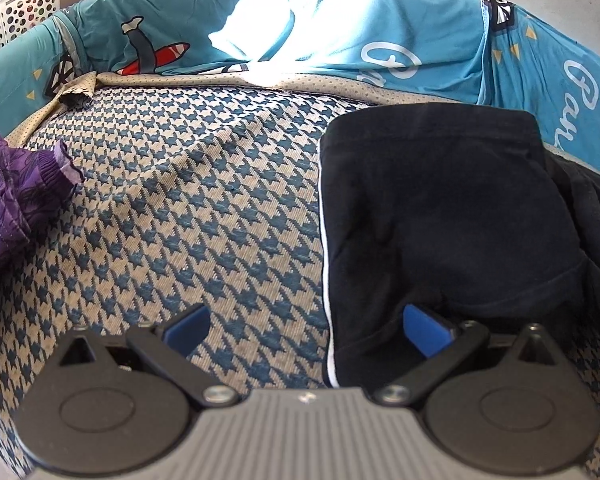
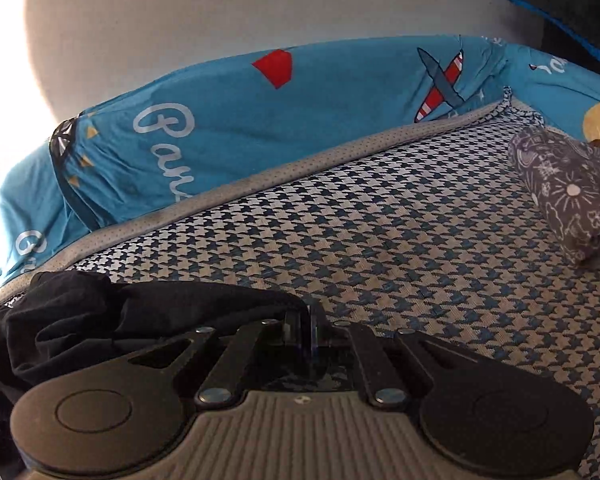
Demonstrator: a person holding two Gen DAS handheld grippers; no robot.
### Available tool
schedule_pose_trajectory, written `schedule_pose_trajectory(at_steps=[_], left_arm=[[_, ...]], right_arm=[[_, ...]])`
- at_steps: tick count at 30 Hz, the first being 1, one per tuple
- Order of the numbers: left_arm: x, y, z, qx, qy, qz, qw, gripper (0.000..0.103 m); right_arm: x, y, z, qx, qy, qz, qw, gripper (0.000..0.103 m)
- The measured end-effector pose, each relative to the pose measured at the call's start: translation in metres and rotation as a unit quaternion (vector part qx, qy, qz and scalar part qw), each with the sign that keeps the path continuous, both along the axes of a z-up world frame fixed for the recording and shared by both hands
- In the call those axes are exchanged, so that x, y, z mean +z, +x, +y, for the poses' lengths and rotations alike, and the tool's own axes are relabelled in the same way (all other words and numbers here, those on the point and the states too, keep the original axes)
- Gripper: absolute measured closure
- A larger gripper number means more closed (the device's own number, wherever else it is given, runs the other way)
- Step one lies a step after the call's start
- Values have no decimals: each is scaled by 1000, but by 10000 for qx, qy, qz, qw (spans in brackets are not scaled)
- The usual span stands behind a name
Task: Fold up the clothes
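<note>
Nearest, the right claw (image 2: 306, 330) is clamped on a black garment (image 1: 440, 216) lying along the houndstooth mattress's (image 1: 200, 208) edge, the left claw (image 1: 306, 326) gapes wide beside it, and beyond runs a blue printed sheet (image 1: 412, 40).

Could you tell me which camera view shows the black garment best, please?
The left wrist view: the black garment lies spread there, its white-piped edge visible. The right wrist view shows only a bunched part at the lower left, beside the shut jaws.

Houndstooth mat (image 1: 204, 208), teal printed bedsheet (image 2: 228, 120), perforated white basket (image 1: 16, 12).
</note>
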State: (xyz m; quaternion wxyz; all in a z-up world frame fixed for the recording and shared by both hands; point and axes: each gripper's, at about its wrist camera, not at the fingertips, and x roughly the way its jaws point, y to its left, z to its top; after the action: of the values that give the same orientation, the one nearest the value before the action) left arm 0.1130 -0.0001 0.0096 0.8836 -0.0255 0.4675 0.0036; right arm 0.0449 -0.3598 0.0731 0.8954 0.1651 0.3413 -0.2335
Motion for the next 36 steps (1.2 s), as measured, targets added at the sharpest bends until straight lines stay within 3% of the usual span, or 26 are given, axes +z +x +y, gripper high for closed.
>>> schedule_pose_trajectory(at_steps=[2, 5, 12, 18, 25, 30, 36], left_arm=[[0, 1, -2, -5, -29, -8, 10000, 0], [1, 1, -4, -9, -48, -27, 10000, 0], [8, 2, 3, 157, -275, -176, 9993, 0], [21, -3, 4, 100, -747, -415, 9963, 0], [28, -7, -4, 10, -744, -624, 9953, 0], [36, -7, -3, 46, -1010, -820, 9915, 0], [43, -6, -9, -15, -1407, -1042, 9845, 0]], right_arm=[[-4, -2, -9, -78, 198, 77, 9997, 94], [-7, -5, -16, -146, 331, 134, 9993, 82], [6, -9, -14, -233, -34, -109, 9997, 70], [5, -1, 5, 577, 240, -343, 9975, 69], [0, 12, 45, 1465, 453, -450, 9871, 68], [-2, 20, 67, 1967, 550, -562, 9773, 67], [-3, 26, 91, 2546, 774, -781, 9608, 55]])
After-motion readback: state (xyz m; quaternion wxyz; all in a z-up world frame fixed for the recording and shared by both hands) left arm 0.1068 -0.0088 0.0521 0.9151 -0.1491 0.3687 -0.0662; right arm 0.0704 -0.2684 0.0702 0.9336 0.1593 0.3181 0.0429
